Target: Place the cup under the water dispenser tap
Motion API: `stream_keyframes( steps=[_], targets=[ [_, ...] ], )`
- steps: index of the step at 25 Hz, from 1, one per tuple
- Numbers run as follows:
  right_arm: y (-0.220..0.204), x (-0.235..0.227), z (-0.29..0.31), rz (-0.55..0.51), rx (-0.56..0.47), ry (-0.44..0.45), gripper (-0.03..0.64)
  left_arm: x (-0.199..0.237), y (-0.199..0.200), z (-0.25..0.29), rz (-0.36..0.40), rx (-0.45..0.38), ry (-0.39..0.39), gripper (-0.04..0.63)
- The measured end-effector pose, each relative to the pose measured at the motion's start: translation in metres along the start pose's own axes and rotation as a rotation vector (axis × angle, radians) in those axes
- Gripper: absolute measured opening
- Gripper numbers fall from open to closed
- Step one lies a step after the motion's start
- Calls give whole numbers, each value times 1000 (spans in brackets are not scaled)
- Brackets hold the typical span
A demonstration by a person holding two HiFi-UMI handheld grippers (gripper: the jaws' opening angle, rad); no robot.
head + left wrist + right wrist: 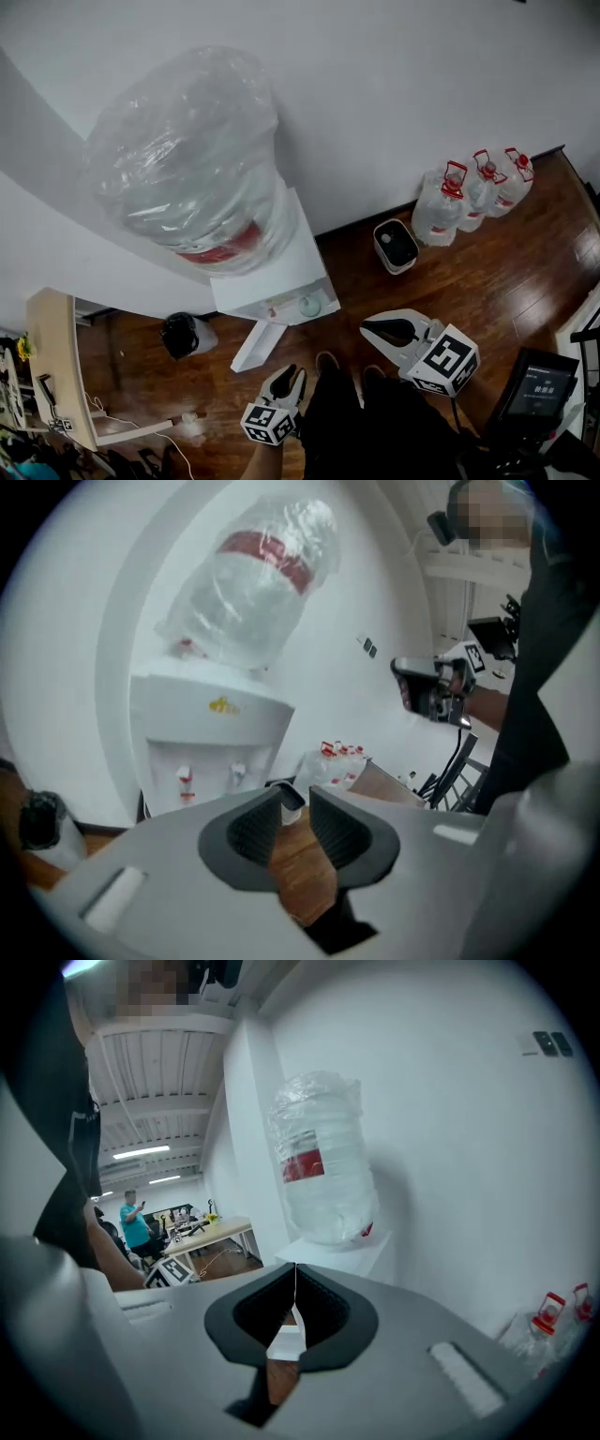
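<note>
so the white water dispenser (281, 272) is a boxy plastic tower against a plain matte wall (422, 75), with a big rounded bottle (187, 159) turned upside down on top, wrapped in crinkly clear film, red band down near the neck. what looks like the cup (309, 305), a small round see-through thing, sits on the white ledge at the dispenser's front. from the head view I can't tell how it lines up with the taps. the left gripper view does show a red tap (185, 780) and a white tap (237, 775) inside the recess, but the gripper's own grey body covers the ledge below them. left gripper (292, 373) hangs out in front of the dispenser, not touching it, its ribbed black pads (248, 832) a narrow gap apart with nothing in there, only floor showing through. right gripper (364, 328) is pinched closed, tips meeting in a hairline seam, holding nothing. both have smooth pale-grey shells, and each carries a marker cube (448, 356) with black-and-white squares. the wood floor (487, 281) is glossy reddish-brown planks. along the wall are three clear spare jugs (473, 192) with red caps, plus a little rounded white bin (396, 246) with a dark lid. a shiny black bin bag (183, 335) sits left of the dispenser, and a pale wooden desk (52, 366) runs along the far left edge
</note>
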State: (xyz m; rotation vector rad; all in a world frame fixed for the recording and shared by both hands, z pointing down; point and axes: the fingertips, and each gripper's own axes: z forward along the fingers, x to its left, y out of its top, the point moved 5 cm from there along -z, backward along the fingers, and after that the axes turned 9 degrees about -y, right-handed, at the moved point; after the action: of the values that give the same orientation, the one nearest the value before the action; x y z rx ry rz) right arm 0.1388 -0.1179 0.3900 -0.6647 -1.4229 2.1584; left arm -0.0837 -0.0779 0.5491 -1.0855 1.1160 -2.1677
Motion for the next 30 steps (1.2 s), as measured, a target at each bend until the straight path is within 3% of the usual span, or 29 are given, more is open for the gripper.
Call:
stream_keyframes(
  steps=[4,9,15,20,26,30],
  targets=[
    [3,13,-11,2,-14,5,3,-32,37,-31,64,-114,49,5],
    [11,13,-16,23,-44,56,3,-62,64,-46,137,-122,145,0],
    [21,32,-2,90,-82,38,0,-65,88,-99,124,-225,210,0],
    [30,63,1,66,-107,33,0,-65,96,-138,135,-296,261,0],
    [40,76,8,16,-99,33,0,-67,121,-143,178,-350,243,0],
    [41,83,9,10,-97,37,0,-69,121,-144,162,-359,232,0]
  ],
)
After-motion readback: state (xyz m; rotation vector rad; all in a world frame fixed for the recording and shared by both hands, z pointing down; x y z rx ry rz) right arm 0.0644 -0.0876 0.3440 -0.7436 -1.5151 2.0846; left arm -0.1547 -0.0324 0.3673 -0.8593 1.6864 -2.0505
